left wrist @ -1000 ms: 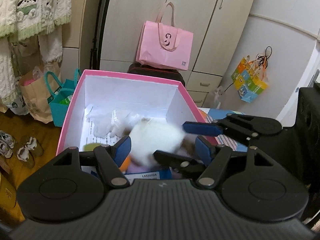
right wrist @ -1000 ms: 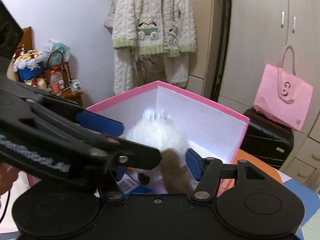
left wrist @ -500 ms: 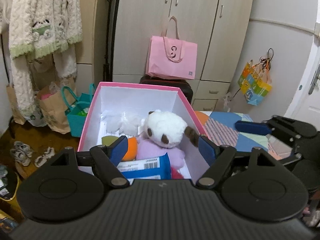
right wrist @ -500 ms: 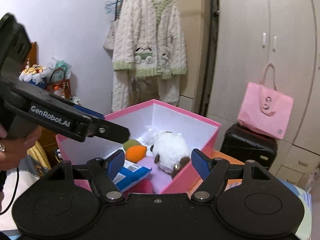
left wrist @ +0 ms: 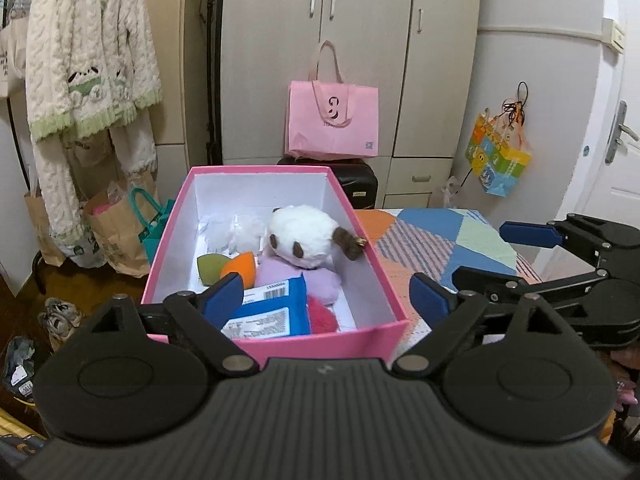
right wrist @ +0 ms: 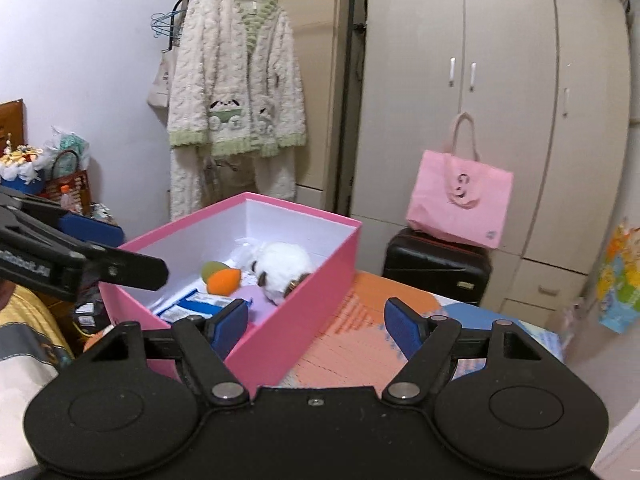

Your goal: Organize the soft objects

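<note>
A pink box (left wrist: pixel 256 342) with a white inside is seen resting on a patchwork cover (left wrist: pixel 444 236) of orange, blue and green patches. Inside it, a white plush toy (left wrist: pixel 304 236) with brown ears is laid on a lilac plush (left wrist: pixel 288 276), against the box's right wall in the left wrist view. An orange sponge (left wrist: pixel 240 266) and a green sponge (left wrist: pixel 210 266) are placed just beside it, with blue packets (left wrist: pixel 272 312) bearing barcode labels at the near end and something pink and fluffy (left wrist: pixel 322 316) next to them. The left gripper (left wrist: pixel 328 298) is held in front of the box's near end, its blue-padded fingers (left wrist: pixel 224 294) spread wide with nothing between them. The right gripper (right wrist: pixel 316 322) is held beside the box over the cover, likewise wide open and empty. A pink tote bag (left wrist: pixel 334 120) is set on a black suitcase (left wrist: pixel 360 180) by the wardrobe (left wrist: pixel 360 40), and a cream fleece robe (right wrist: pixel 236 92) is hung on a rail.
</note>
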`<move>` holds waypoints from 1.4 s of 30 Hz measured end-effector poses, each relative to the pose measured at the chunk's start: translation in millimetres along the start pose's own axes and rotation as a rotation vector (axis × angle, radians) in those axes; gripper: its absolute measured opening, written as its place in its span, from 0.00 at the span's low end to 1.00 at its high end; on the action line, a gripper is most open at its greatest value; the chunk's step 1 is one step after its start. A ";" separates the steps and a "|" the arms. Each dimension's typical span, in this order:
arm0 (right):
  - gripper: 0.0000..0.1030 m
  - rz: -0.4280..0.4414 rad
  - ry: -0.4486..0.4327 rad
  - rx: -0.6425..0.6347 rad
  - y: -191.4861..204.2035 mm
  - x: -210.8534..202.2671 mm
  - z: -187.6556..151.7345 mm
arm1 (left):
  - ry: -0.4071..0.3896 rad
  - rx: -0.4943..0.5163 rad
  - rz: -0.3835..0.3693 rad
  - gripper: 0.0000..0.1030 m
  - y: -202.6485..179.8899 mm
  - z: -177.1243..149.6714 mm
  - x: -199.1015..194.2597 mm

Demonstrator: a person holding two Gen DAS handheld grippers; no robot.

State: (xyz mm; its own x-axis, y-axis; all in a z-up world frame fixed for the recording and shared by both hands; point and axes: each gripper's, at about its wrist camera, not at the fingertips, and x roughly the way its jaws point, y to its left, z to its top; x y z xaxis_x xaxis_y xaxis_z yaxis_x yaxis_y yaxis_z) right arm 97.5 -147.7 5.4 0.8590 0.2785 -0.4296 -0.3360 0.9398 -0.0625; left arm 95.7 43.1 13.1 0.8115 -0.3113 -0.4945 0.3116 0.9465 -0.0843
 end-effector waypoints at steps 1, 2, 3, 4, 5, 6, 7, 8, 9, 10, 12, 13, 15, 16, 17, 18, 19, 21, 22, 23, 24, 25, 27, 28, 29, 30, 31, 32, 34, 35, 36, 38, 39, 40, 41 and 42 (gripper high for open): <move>0.79 -0.007 -0.001 0.007 -0.8 -4.6 -3.0 | -0.005 0.005 -0.001 0.90 -3.4 -2.5 -2.5; 0.80 -0.013 -0.003 0.015 -1.3 -8.9 -5.6 | -0.009 0.008 -0.004 0.92 -6.3 -4.9 -5.1; 0.80 -0.021 -0.005 0.023 -2.1 -13.1 -8.4 | -0.012 0.007 -0.005 0.92 -8.7 -7.4 -7.9; 0.80 -0.033 -0.006 0.029 -2.8 -16.7 -10.7 | -0.015 0.004 -0.006 0.94 -10.3 -8.5 -9.7; 0.82 -0.045 -0.006 0.035 -4.4 -20.6 -12.9 | -0.015 0.001 -0.008 0.97 -11.8 -9.3 -11.5; 0.86 -0.061 -0.003 0.045 -5.2 -23.7 -14.2 | -0.011 -0.003 -0.008 0.99 -13.1 -9.8 -12.9; 0.88 -0.075 0.001 0.055 -5.0 -26.3 -14.2 | -0.009 -0.005 -0.007 1.00 -14.5 -10.2 -14.4; 0.90 -0.090 0.005 0.066 -5.9 -28.7 -13.8 | -0.004 0.000 -0.002 1.00 -16.9 -10.5 -15.9; 0.90 -0.103 0.012 0.071 -7.0 -31.2 -13.4 | 0.007 0.007 0.004 1.00 -18.7 -10.2 -16.3; 0.90 -0.118 0.021 0.055 -7.0 -33.2 -13.3 | 0.023 0.014 0.015 1.00 -20.1 -9.3 -15.9; 0.90 -0.145 0.029 0.030 -8.0 -37.8 -14.7 | 0.063 0.014 0.050 1.00 -21.6 -7.8 -14.2; 0.90 -0.148 0.035 0.054 -11.3 -40.5 -13.8 | 0.083 0.007 0.072 1.00 -22.5 -7.0 -13.5; 0.98 -0.145 0.042 0.100 -17.8 -46.5 -11.9 | 0.113 -0.010 0.094 1.00 -23.0 -6.2 -14.6; 1.00 -0.160 0.044 0.107 -19.3 -48.8 -10.9 | 0.116 -0.011 0.091 1.00 -23.2 -6.9 -16.5; 1.00 -0.193 0.043 0.103 -18.3 -51.4 -10.6 | 0.111 -0.009 0.083 1.00 -23.6 -7.4 -19.2; 1.00 -0.238 0.048 0.095 -15.4 -53.1 -9.9 | 0.100 -0.008 0.078 1.00 -24.4 -8.4 -22.5; 1.00 -0.269 0.058 0.084 -12.1 -54.7 -9.9 | 0.089 -0.004 0.078 1.00 -25.6 -9.8 -25.7; 1.00 -0.296 0.093 0.036 -5.1 -56.7 -8.4 | 0.076 0.011 0.082 1.00 -28.9 -12.4 -30.6; 1.00 -0.296 0.099 0.025 -2.9 -59.0 -8.2 | 0.074 0.018 0.084 1.00 -30.7 -13.5 -32.4; 1.00 -0.293 0.099 0.034 -2.2 -62.2 -8.8 | 0.074 0.020 0.088 1.00 -31.8 -14.4 -33.5; 1.00 -0.293 0.097 0.058 -2.0 -65.8 -9.0 | 0.071 0.019 0.092 1.00 -32.5 -15.9 -35.1; 1.00 -0.294 0.091 0.081 -2.7 -69.4 -9.0 | 0.066 0.017 0.094 1.00 -32.9 -17.4 -36.9; 1.00 -0.287 0.082 0.131 -4.6 -76.4 -10.0 | 0.058 0.014 0.104 1.00 -33.3 -19.8 -39.8; 1.00 -0.285 0.074 0.154 -5.8 -80.6 -11.0 | 0.051 0.012 0.113 1.00 -33.3 -21.3 -41.7; 1.00 -0.288 0.063 0.170 -7.1 -85.0 -12.4 | 0.045 0.010 0.121 1.00 -33.5 -21.8 -42.8; 1.00 -0.292 0.052 0.177 -6.6 -89.7 -13.4 | 0.038 0.009 0.131 1.00 -33.7 -22.7 -44.2; 1.00 -0.295 0.040 0.180 -6.0 -94.3 -14.3 | 0.033 0.008 0.137 1.00 -33.8 -22.6 -44.9; 1.00 -0.296 0.030 0.181 -5.2 -98.3 -15.0 | 0.030 0.007 0.138 1.00 -34.0 -23.0 -45.9; 1.00 -0.297 0.015 0.191 -3.4 -104.6 -16.4 | 0.024 -0.005 0.131 1.00 -33.4 -24.1 -47.7; 1.00 -0.295 0.007 0.200 -3.0 -106.8 -16.8 | 0.021 -0.012 0.129 1.00 -33.2 -25.0 -48.7; 1.00 -0.293 0.002 0.207 -2.4 -108.2 -17.7 | 0.018 -0.016 0.129 1.00 -33.8 -25.8 -49.0; 1.00 -0.291 0.000 0.212 -0.2 -110.7 -19.8 | 0.017 -0.007 0.129 1.00 -35.3 -27.9 -48.7; 1.00 -0.293 0.001 0.210 0.8 -111.0 -20.5 | 0.016 -0.001 0.128 1.00 -36.7 -29.0 -48.5; 1.00 -0.298 0.005 0.204 2.7 -111.1 -21.5 | 0.016 0.005 0.128 1.00 -38.3 -30.0 -48.2; 1.00 -0.308 0.009 0.197 5.0 -111.6 -22.5 | 0.016 0.007 0.128 1.00 -39.8 -31.0 -48.8; 1.00 -0.322 0.005 0.198 6.8 -112.4 -23.6 | 0.015 0.009 0.128 1.00 -40.3 -30.4 -49.0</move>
State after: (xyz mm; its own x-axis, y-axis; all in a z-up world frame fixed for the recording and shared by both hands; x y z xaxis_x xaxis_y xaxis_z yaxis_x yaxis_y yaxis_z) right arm -10.5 -177.3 31.9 0.9063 -0.0384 -0.4208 0.0331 0.9993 -0.0200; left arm 28.4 22.8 14.4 0.8374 -0.1865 -0.5137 0.2102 0.9776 -0.0123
